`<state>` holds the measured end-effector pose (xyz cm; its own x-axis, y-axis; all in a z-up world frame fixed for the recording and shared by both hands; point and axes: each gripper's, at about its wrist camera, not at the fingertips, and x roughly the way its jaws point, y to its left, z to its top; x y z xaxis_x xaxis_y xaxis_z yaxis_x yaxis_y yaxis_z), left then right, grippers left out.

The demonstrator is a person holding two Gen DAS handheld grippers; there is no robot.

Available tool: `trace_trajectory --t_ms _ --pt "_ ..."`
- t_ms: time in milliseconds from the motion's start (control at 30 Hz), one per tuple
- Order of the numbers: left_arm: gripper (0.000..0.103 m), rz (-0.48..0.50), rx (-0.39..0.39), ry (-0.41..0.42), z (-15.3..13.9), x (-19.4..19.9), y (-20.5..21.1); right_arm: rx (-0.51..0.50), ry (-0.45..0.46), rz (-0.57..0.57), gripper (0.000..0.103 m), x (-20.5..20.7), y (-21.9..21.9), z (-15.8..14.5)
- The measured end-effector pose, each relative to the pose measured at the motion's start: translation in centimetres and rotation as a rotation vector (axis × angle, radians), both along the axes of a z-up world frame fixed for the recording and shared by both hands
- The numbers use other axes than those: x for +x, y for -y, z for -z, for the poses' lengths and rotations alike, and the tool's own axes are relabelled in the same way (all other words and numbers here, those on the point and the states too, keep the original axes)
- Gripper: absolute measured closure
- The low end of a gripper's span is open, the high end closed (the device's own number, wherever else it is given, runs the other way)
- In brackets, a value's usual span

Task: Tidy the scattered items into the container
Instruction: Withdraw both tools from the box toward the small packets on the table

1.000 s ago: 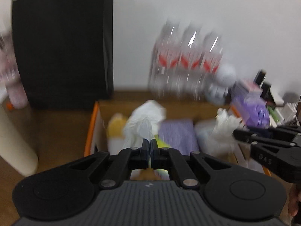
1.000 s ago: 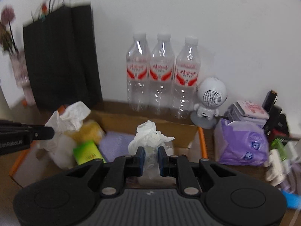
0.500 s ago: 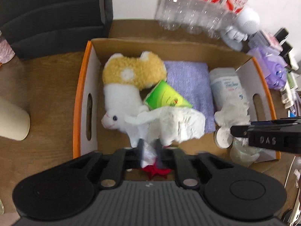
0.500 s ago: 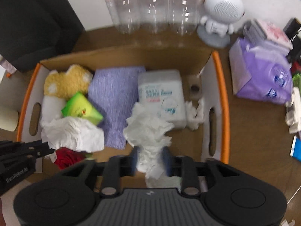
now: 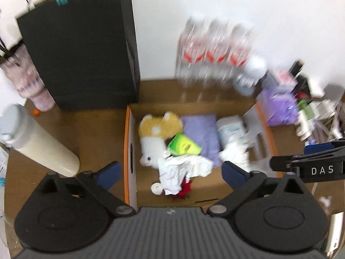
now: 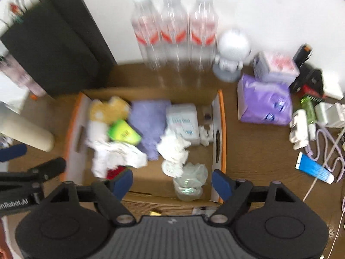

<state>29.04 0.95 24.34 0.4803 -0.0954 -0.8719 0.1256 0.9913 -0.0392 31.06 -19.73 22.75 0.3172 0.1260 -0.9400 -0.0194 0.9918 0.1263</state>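
Crumpled white tissues (image 5: 183, 168) (image 6: 173, 149) lie inside the cardboard box (image 5: 128, 142) on the bench (image 5: 97, 129), below and apart from the left gripper (image 5: 170, 172) and right gripper (image 6: 172, 182), whose blue-padded fingers (image 5: 234, 171) are spreading, nothing between them.

Bottles (image 6: 174, 32) wall off the box's (image 6: 222, 129) far side.
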Motion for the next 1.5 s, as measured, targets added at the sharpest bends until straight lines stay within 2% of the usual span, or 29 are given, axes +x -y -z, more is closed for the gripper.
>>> trace_trajectory --t_ms 100,167,267,367,433,500,633,767,833,933,1100,1300,1400,1500 --pt "0.000 -0.007 -0.004 0.034 -1.9 -2.0 0.2 0.004 0.029 0.001 0.017 -1.5 -0.2 -2.0" --pt "0.000 -0.023 -0.015 0.065 -2.1 -3.1 0.1 -0.002 0.050 0.007 0.017 -2.6 -0.2 -2.7" --pt "0.000 -0.053 0.027 0.134 -1.2 -5.3 0.0 0.008 0.128 0.014 0.015 -4.5 -0.3 -2.7" --pt "0.000 -0.034 0.062 0.206 0.3 -7.4 0.4 -0.024 0.217 -0.025 0.013 -6.1 -0.8 -1.5" --pt "0.000 -0.048 0.042 0.325 0.9 -9.3 0.1 -0.034 0.302 -0.027 0.013 -7.5 -0.9 -1.0" --pt "0.000 -0.055 0.034 0.479 1.4 -11.5 0.1 -0.025 0.401 -0.026 0.013 -9.1 -0.8 -0.6" --pt "0.000 -0.024 0.023 0.751 3.8 -15.9 0.3 0.020 0.604 0.011 0.013 -12.7 0.0 0.9" --pt "0.000 -0.023 -0.031 0.872 7.5 -19.0 0.6 0.078 0.789 0.057 0.013 -16.3 0.8 4.0" --pt "0.000 -0.026 -0.048 0.890 9.4 -19.9 0.5 0.066 0.874 0.058 0.013 -18.1 0.8 6.3" --pt "0.000 -0.039 -0.055 0.895 12.2 -20.8 0.5 0.020 0.932 0.050 0.013 -19.7 0.3 9.7" --pt "0.000 -0.035 -0.052 0.860 15.5 -21.9 0.1 -0.012 0.903 0.053 0.013 -20.6 0.1 14.2" --pt "0.000 -0.058 -0.060 0.858 17.0 -24.1 -0.6 0.009 0.880 0.064 0.013 -22.4 0.2 15.5" --pt "0.000 -0.059 -0.055 0.858 16.9 -27.1 -0.8 0.000 0.867 0.064 0.013 -25.4 0.7 15.7" --pt "0.000 -0.055 -0.061 0.816 17.2 -30.6 -1.0 0.052 0.861 0.041 0.012 -29.4 1.7 16.3"
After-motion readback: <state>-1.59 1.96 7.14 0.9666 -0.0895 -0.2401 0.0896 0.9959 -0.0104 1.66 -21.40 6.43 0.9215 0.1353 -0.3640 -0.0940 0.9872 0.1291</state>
